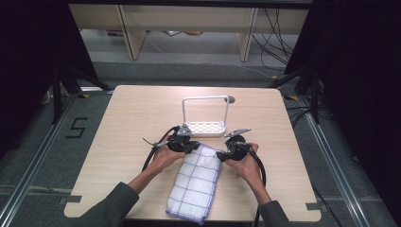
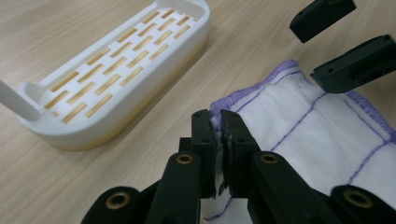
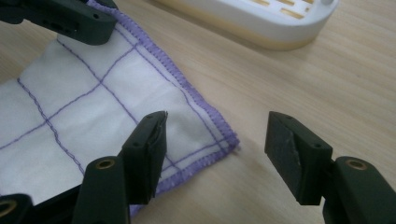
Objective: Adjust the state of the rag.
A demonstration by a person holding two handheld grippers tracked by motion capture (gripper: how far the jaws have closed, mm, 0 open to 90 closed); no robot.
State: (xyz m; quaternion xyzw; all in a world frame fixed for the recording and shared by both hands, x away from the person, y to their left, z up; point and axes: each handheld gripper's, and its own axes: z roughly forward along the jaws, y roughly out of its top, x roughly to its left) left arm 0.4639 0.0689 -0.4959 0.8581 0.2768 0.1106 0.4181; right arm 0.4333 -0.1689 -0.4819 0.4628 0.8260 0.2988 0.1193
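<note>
1. High view: I see a pale wooden bench (image 1: 132, 118) in the middle of the frame. A white cloth with a purple grid (image 1: 196, 182) lies flat on it, low and centre. My left tongs (image 1: 185, 142) sit at the cloth's upper left corner, my right tongs (image 1: 227, 153) at its upper right corner. A white slotted rack (image 1: 204, 126) with a tall wire handle stands just above both.

2. Left gripper view: my left tongs (image 2: 218, 128) are pressed together, pinching the cloth's (image 2: 299, 126) stitched corner. The rack (image 2: 116, 70) fills the upper left.

3. Right gripper view: my right tongs (image 3: 217, 140) are spread wide, straddling the cloth's (image 3: 84, 107) other corner, one jaw over the fabric, one over bare bench (image 3: 289, 79).
</note>
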